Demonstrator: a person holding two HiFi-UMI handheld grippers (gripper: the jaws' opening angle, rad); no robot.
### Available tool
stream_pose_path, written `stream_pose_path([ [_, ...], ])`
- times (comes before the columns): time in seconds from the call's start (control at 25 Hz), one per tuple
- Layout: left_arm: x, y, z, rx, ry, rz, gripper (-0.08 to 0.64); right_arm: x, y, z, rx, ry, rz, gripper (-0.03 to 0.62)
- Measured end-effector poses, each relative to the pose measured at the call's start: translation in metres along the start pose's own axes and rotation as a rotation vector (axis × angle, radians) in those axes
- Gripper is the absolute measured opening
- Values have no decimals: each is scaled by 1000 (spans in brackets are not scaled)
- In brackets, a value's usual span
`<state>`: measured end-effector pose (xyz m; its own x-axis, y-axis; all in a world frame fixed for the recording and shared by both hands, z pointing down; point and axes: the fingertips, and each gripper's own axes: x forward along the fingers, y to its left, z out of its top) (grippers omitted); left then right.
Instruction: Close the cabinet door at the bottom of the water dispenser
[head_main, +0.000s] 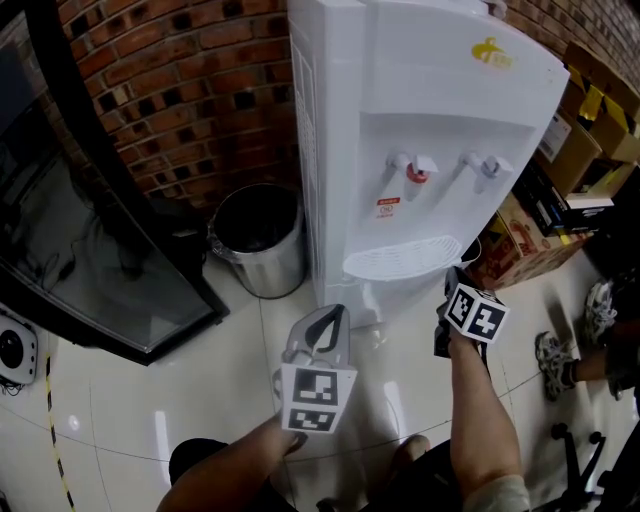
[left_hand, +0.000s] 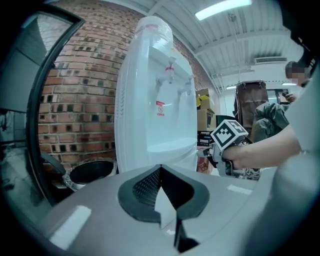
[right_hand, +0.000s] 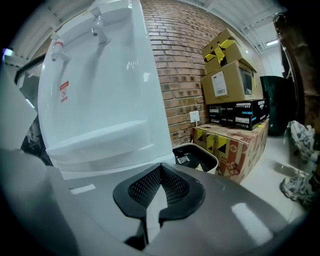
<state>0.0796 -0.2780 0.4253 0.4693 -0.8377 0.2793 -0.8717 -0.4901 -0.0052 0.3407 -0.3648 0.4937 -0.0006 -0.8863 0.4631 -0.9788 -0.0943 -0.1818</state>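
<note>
Reference: head view. The water dispenser (head_main: 420, 140) stands on the floor (head_main: 120, 420) at 12 o'clock, backed by the brick wall (head_main: 190, 90). Trash bin (head_main: 258, 238): at the dispenser's 9 o'clock. Stacked cardboard boxes (head_main: 560, 150): at its 3 o'clock. A smaller bin (right_hand: 197, 156) sits between dispenser and boxes. Left gripper (head_main: 325, 320) and right gripper (right_hand: 160, 170): at the dispenser's 6 o'clock.

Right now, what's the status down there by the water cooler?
Left gripper and right gripper both shut, empty, facing the water dispenser. Its bottom cabinet door hidden in every view. Steel bin beside it, off to the side.
</note>
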Motion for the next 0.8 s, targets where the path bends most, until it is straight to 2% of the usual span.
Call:
stream_pose_path([
  [0.36, -3, 17, 3, -8, -6, 22, 0, 2, 4, 2, -13, -3, -20, 14],
  [0.56, -10, 13, 16, -2, -39, 11, 0, -21, 16, 16, -108, -28, -18, 14],
  [0.8, -36, 8, 40, -17, -105, 14, 0, -83, 42, 49, -217, -127, 28, 13],
])
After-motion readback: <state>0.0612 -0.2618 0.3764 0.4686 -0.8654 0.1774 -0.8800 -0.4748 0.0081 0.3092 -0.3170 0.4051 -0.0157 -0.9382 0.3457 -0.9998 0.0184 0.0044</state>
